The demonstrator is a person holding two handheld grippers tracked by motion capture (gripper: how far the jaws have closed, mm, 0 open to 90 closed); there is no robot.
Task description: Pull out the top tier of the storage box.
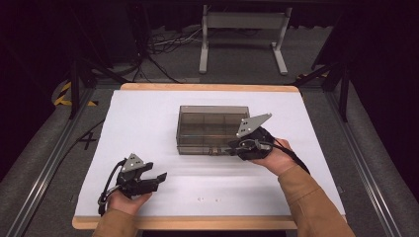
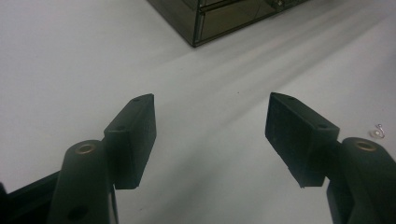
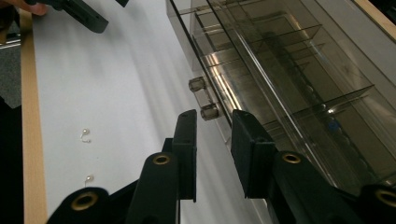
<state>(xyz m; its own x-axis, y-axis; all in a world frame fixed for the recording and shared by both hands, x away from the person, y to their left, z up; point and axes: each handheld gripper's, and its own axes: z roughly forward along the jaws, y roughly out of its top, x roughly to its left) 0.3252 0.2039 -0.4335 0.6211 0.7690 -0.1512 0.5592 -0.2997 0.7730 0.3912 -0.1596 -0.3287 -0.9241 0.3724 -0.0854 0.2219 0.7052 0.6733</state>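
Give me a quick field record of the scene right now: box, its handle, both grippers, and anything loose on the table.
box: smoky clear box with dividers, mid-table on white sheet
handle: clear handle on box's near wall
right gripper: right gripper at the handle, jaws part open, not yet closed on it
left gripper: left gripper open, holding nothing, above bare table at near left
loose items: two small earrings near front edge

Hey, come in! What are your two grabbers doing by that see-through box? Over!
Right gripper open at the box handle, not gripping. Left gripper open, empty, over the table. Two earrings lie apart; nothing blocking.
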